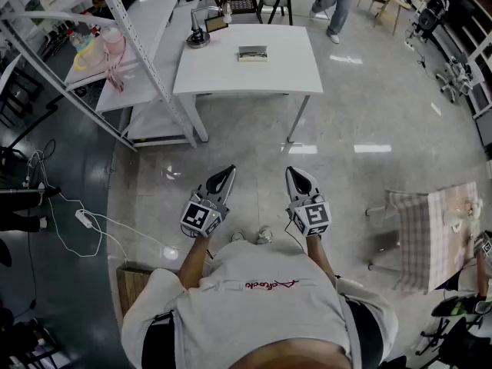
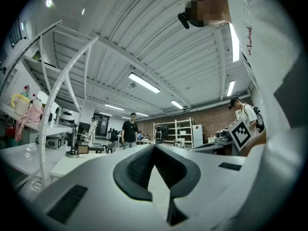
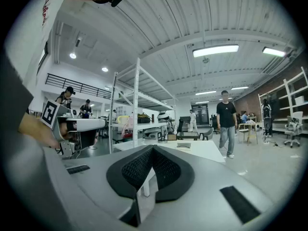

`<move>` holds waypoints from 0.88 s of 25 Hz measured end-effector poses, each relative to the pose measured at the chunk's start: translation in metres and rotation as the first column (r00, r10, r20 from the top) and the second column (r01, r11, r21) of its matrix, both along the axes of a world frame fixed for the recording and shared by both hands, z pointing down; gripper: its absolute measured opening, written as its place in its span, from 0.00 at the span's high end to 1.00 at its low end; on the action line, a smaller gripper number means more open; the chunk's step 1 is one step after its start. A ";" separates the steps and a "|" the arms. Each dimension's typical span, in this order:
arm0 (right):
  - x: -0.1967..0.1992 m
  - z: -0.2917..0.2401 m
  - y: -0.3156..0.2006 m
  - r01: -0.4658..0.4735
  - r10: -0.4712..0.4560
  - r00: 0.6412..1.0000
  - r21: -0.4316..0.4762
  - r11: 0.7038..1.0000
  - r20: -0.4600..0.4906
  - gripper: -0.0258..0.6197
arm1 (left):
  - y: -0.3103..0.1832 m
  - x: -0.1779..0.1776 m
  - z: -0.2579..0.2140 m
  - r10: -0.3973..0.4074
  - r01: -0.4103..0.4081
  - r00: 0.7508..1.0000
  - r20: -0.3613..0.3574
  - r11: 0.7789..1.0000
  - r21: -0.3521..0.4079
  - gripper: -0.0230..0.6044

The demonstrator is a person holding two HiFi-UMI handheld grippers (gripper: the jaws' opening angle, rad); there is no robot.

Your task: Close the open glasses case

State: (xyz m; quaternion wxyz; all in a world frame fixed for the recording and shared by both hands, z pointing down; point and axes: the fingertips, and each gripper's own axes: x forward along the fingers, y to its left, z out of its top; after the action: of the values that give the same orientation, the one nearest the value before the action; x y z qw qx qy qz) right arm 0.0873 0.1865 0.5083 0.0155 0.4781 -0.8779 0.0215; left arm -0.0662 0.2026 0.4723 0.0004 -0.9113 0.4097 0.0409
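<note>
Standing well back from the desk (image 1: 292, 79), the person holds left claw (image 1: 225, 177) and right claw (image 1: 298, 179) closed and empty, with the glasses case (image 1: 252, 53) lying crosswise far ahead, about equally far from each.

- the small pale grey rectangular glasses case (image 1: 252, 53) on the white rectangular table (image 1: 231, 79) is too small in the head view for us to tell how its lid stands.
- the person in a dark top and blue jeans (image 1: 336, 2) beyond that table is cut off at the chest by the top edge.
- we see only the toes of the pale shoes (image 1: 250, 237); the light grey shirt hides the rest.
- we cannot name the pink and yellow things (image 1: 104, 44) on the white metal shelving; they are too small.
- the pink checked tablecloth (image 1: 427, 233) blurs towards the right edge.
</note>
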 end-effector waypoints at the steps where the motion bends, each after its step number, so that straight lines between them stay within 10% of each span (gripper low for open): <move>1: 0.001 0.001 0.001 0.003 -0.003 1.000 -0.002 1.000 -0.001 0.91 | 0.001 0.001 0.001 -0.002 0.002 1.000 0.003 1.000 -0.005 0.94; 22: 0.036 -0.005 -0.018 0.065 -0.064 0.998 0.020 0.998 -0.016 0.91 | -0.023 0.049 -0.002 -0.015 0.015 1.000 0.015 1.000 -0.002 0.94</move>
State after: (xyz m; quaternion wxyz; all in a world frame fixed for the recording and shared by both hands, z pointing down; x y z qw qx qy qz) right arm 0.1234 0.1682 0.5036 0.0182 0.4498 -0.8929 0.0082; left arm -0.0167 0.1801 0.4702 0.0025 -0.9085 0.4165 0.0337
